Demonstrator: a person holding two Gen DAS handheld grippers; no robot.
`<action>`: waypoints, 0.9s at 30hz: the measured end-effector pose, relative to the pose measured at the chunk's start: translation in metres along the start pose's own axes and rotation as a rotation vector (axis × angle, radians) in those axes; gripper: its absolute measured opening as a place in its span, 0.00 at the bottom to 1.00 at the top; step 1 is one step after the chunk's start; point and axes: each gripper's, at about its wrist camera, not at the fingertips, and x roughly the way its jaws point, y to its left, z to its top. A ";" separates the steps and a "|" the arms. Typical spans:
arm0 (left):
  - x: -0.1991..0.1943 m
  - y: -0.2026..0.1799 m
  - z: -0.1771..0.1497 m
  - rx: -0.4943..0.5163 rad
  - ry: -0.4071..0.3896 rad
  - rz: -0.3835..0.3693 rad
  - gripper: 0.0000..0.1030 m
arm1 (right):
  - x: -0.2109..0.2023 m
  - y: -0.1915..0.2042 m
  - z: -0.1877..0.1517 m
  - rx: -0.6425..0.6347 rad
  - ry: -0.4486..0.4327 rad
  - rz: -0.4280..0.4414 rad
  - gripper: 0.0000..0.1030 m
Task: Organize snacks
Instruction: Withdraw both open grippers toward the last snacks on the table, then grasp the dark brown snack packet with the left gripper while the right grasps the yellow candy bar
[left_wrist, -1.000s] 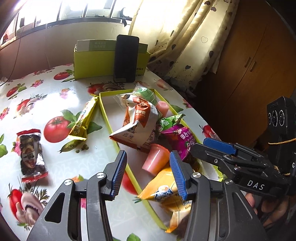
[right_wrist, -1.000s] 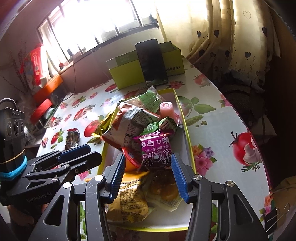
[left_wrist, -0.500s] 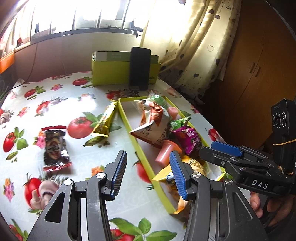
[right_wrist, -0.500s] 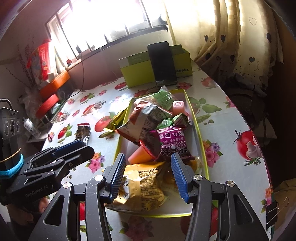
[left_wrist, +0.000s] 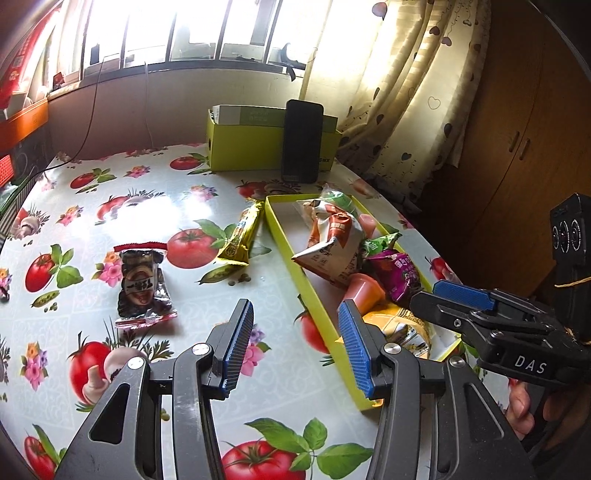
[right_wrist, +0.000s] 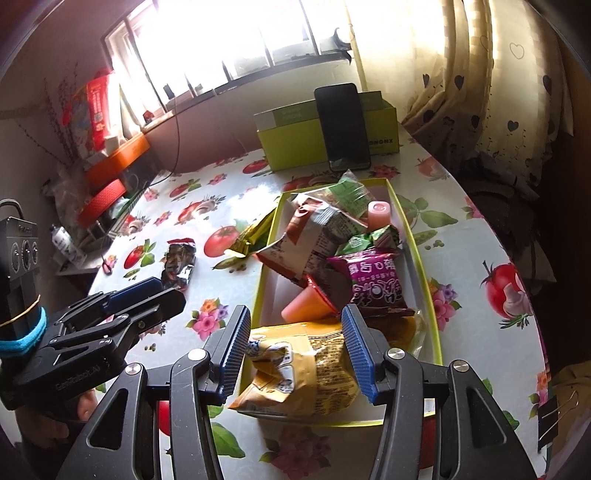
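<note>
The left tongs were about half open and held nothing, up over the desk beside the yellow tray. The right tongs were half open and empty too, over the orange bag at the tray's near end. Most snacks lay in the tray. A gold bar lay just beside its left wall, and a dark packet lay apart on the open desk.
</note>
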 end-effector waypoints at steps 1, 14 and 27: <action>0.000 0.003 -0.001 -0.004 0.001 0.001 0.48 | 0.001 0.001 0.000 -0.002 0.002 0.001 0.49; 0.002 0.063 -0.005 -0.102 0.002 0.085 0.48 | 0.021 0.036 0.012 -0.061 0.018 0.024 0.49; 0.056 0.136 0.016 -0.193 0.055 0.224 0.48 | 0.105 0.075 0.076 -0.060 0.075 0.047 0.49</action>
